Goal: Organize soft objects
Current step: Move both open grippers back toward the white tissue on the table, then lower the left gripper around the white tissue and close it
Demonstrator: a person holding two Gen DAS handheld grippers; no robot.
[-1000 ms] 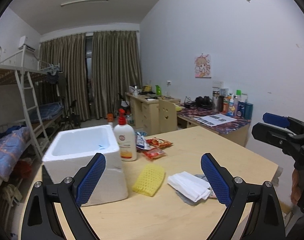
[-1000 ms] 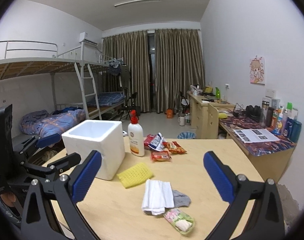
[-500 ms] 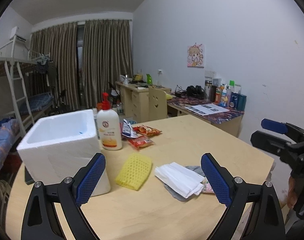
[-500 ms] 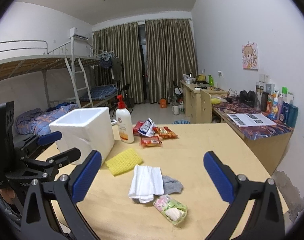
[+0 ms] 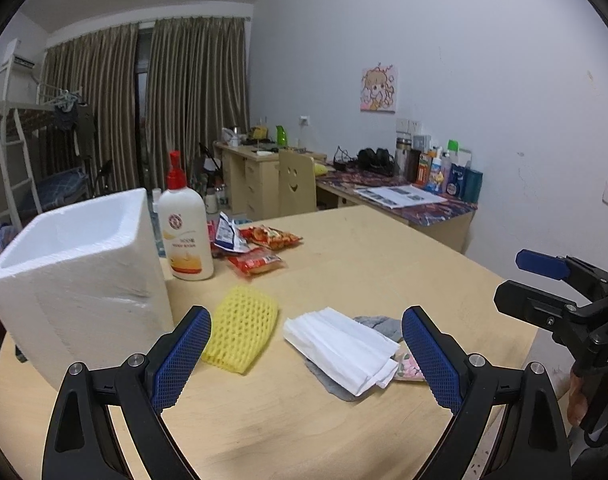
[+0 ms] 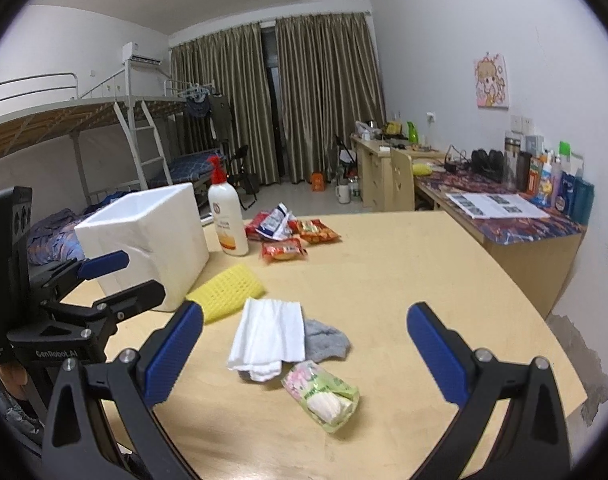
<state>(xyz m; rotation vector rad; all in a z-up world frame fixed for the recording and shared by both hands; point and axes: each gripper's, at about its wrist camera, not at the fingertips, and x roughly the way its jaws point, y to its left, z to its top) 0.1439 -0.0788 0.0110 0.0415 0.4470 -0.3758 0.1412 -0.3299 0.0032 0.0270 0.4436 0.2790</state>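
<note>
A folded white cloth [image 5: 344, 344] [image 6: 270, 334] lies on a grey cloth [image 6: 324, 340] on the wooden table. A yellow foam net [image 5: 240, 328] [image 6: 228, 288] lies left of them, beside a white foam box [image 5: 72, 264] [image 6: 148, 236]. A small green-and-pink packet [image 6: 324, 394] lies in front of the cloths. My left gripper [image 5: 306, 356] is open and empty above the table, short of the cloths. My right gripper [image 6: 304, 354] is open and empty, over the cloths and packet. Each gripper shows in the other's view.
A lotion pump bottle [image 5: 186, 228] [image 6: 226, 216] stands right of the box. Red snack packets [image 5: 256, 260] [image 6: 288, 240] lie behind the net. The table's curved edge [image 6: 560, 344] runs at the right. A cluttered desk [image 6: 504, 208] and a bunk bed [image 6: 84, 120] stand beyond.
Both grippers have moved forward and lower toward the cloths, so the table objects appear nearer. Both stay open and empty.
</note>
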